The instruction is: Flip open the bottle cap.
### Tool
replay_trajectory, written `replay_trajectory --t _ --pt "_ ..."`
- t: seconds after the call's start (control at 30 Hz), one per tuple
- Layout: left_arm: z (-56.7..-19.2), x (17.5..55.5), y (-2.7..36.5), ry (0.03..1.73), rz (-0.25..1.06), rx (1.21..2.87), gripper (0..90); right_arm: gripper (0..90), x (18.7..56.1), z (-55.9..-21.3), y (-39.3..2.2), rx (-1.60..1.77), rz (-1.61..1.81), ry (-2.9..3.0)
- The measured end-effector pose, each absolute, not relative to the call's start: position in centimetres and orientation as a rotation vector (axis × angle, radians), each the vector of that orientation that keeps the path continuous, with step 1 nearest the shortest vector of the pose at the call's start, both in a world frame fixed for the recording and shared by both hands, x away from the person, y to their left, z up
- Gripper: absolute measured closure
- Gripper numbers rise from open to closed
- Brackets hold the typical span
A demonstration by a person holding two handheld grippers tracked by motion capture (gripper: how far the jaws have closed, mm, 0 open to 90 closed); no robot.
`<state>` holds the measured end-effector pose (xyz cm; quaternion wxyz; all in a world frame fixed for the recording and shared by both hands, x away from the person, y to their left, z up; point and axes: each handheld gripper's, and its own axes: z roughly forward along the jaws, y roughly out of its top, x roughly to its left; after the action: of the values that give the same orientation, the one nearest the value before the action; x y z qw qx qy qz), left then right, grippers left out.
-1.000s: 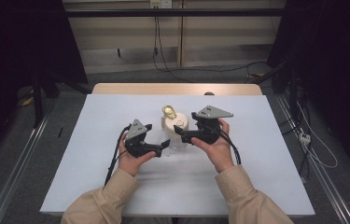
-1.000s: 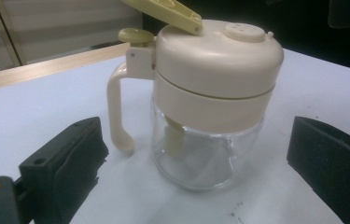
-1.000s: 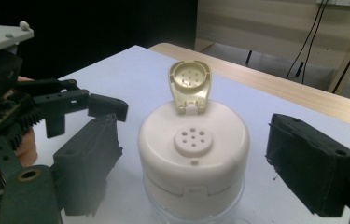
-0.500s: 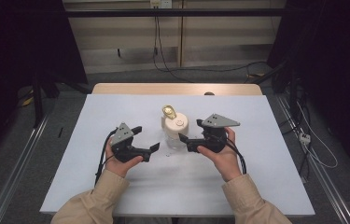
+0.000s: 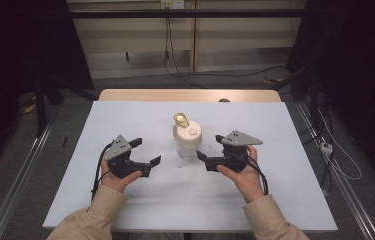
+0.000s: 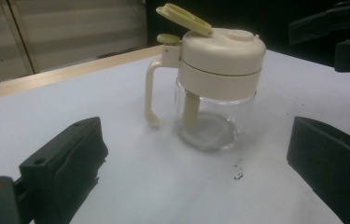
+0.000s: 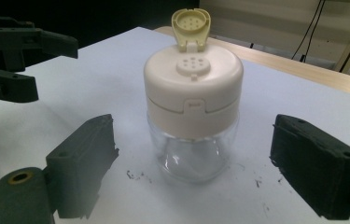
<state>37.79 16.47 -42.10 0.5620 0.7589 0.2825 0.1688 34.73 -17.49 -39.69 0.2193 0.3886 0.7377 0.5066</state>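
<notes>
A small clear glass jar (image 5: 187,149) stands upright on the white bench (image 5: 285,200), about midway between its left and right edges and a little nearer the far edge than the near one. A cream plastic lid (image 7: 193,88) caps it, with a ring of sprinkle holes on top, and a yellowish flip cap (image 7: 191,23) is hinged open and stands tilted up at the lid's far side. In the left gripper view a cream handle (image 6: 151,95) curves down the jar's side, and the jar looks empty. A few dark specks (image 7: 135,176) lie on the bench surface just beside the jar's base.

The left hand-held gripper (image 5: 146,151) sits to the left of the jar, well apart from it, its jaws released and spread wide with nothing between them; they point across the bench toward the jar. The person's left hand (image 5: 117,176) grips its body from below and behind, wrist low, the forearm in a beige sleeve (image 5: 92,217) coming in from the near edge.

The right hand-held gripper (image 5: 209,147) is to the right of the jar, nearer than the left one but not touching it. Its jaws are also released, standing wide, facing the jar roughly level with the bench. The right hand (image 5: 242,175) cradles it from underneath, and a black cable (image 5: 261,175) loops back over the wrist.
</notes>
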Motion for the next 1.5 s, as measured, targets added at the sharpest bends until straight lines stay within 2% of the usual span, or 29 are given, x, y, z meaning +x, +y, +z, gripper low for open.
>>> replay_trajectory --t 0.8,1.5 --pt "-42.6 36.8 19.8 0.697 0.416 1.797 4.2 12.6 31.9 -42.9 -21.5 1.121 1.391 2.03" --pt "-43.3 35.8 22.6 0.734 0.435 1.807 4.4 12.6 29.7 -44.3 -24.4 1.156 1.378 1.999"
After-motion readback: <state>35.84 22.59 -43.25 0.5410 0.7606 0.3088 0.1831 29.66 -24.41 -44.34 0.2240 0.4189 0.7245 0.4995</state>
